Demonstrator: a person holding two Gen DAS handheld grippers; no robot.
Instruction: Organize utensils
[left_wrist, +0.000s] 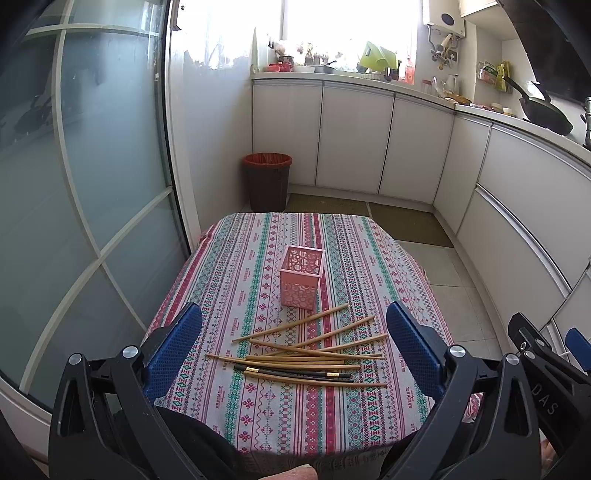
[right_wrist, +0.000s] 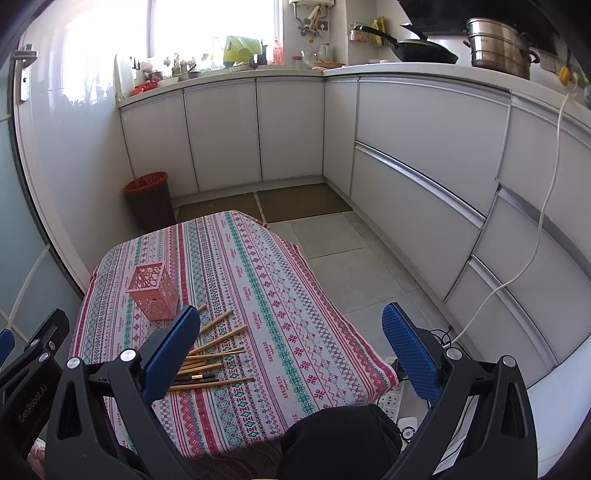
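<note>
Lying scattered on the patterned-cloth worktop (left_wrist: 258, 280), a pile of bamboo and black chopsticks (left_wrist: 310, 354) is seen whole just in front of the upright pink perforated plastic holder (left_wrist: 301, 277) from the left wrist. From the right wrist, it is partly hidden. The left tool (left_wrist: 295, 332) and right tool (right_wrist: 291, 328) are held wide open, empty. A steel steamer pot (right_wrist: 498, 48) is shown only by the right view.

Chopsticks (left_wrist: 310, 354) before holder (left_wrist: 301, 277), on table (left_wrist: 236, 266)

left wrist: centred above table (left_wrist: 258, 424) | right wrist: offset rightward | shared: chopsticks (left_wrist: 306, 356)
</note>
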